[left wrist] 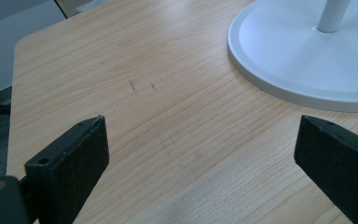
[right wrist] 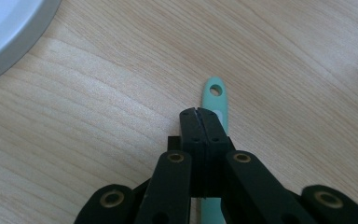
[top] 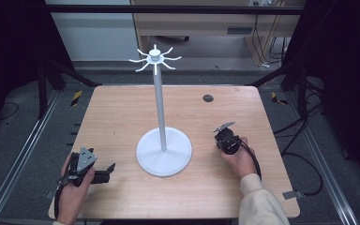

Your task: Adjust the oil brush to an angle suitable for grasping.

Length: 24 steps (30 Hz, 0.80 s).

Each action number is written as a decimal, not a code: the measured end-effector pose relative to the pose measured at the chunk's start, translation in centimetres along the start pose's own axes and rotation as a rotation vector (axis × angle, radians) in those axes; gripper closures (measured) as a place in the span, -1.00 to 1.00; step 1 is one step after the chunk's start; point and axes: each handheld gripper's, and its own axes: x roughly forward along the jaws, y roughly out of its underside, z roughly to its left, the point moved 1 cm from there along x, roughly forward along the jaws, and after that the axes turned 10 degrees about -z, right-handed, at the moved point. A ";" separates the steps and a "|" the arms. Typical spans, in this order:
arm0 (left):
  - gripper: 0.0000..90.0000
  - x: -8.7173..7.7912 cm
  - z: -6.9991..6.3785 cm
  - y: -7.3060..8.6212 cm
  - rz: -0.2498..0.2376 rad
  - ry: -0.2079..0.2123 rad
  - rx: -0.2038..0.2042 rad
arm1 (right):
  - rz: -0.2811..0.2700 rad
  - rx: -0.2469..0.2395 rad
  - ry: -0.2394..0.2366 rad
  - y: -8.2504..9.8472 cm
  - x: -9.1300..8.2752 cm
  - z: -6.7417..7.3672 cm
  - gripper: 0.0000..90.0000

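A white stand (top: pixel 159 108) with a round base (top: pixel 164 152) and a ring of hook arms (top: pixel 154 58) at its top rises from the middle of the wooden table (top: pixel 117 112). My right gripper (top: pixel 225 138) points down at the wood just right of the base. Its jaws (right wrist: pixel 198 112) are pressed together with nothing showing between them. A mint-green handle (right wrist: pixel 214 91) with a hole at its end lies on the table under them. My left gripper (top: pixel 105 172) rests at the front left, open (left wrist: pixel 203 122) over bare wood, with the base (left wrist: pixel 303 56) ahead to its right.
A small black round cap (top: pixel 208 98) sits in the table top behind the right gripper. Metal rails (top: pixel 23 154) run along both sides of the table. Cables (top: pixel 304 164) lie on the floor at the right. The stand's base rim (right wrist: pixel 9 32) lies close to the right gripper.
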 end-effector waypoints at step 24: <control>-0.94 0.0 0.0 0.0 0.000 0.002 0.002 | 0.030 0.065 0.118 0.1 0.3 -2.0 1.00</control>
